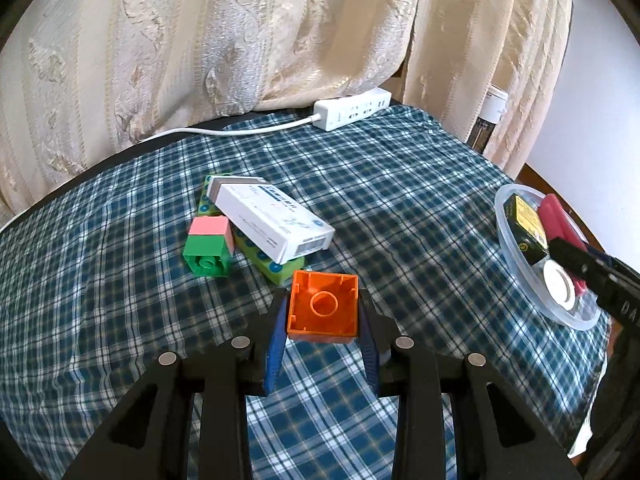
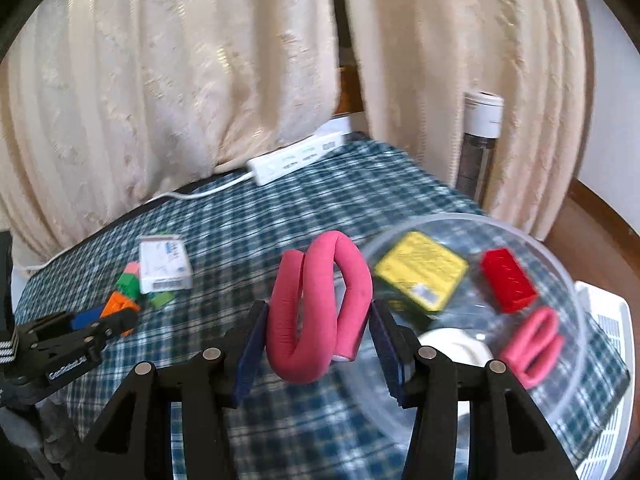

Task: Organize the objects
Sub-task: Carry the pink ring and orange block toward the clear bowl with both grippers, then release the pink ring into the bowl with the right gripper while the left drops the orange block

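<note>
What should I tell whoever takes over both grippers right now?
Left gripper: shut on an orange block.
Right gripper: shut on a bent pink foam roller, beside the clear bowl.
In the bowl: yellow box, red block, another pink roller, white round item.
Left on the cloth: white box, green blocks.

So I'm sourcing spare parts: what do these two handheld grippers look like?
Both match: the left gripper and right gripper have black angular linkage arms with round silver pins and flat blue finger pads. White lettering marks the left gripper's side.
</note>
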`<control>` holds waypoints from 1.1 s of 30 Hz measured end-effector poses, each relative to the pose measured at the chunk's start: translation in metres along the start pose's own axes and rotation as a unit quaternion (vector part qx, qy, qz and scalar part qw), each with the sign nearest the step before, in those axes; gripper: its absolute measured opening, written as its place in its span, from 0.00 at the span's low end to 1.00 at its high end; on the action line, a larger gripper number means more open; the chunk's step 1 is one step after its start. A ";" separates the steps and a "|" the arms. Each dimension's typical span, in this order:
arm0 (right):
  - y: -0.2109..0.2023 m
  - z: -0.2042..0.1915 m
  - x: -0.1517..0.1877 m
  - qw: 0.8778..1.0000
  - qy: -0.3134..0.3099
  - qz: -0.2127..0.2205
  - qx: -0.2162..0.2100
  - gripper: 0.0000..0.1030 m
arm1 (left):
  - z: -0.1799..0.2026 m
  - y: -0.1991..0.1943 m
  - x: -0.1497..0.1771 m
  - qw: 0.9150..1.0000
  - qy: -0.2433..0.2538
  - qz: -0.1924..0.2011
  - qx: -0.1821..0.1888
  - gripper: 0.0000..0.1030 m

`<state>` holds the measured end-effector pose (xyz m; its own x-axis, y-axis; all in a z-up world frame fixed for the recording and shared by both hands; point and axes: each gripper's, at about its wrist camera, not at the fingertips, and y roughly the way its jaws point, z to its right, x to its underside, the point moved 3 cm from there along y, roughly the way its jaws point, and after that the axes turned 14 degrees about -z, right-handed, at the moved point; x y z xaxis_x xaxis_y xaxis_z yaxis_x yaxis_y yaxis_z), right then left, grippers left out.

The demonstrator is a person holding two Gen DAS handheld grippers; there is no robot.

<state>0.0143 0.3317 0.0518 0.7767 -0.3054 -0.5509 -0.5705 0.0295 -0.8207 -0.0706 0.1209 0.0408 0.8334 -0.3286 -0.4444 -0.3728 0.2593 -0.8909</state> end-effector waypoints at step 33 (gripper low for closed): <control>0.016 0.113 -0.007 0.996 0.069 -0.001 0.054 0.53 | 0.083 0.002 -0.003 0.998 0.063 -0.014 0.010 0.33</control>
<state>0.0304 0.4420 0.0254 0.7296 -0.4326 -0.5296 -0.5311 0.1294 -0.8374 -0.0399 0.1975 0.0481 0.7849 -0.4478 -0.4283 -0.3406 0.2657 -0.9019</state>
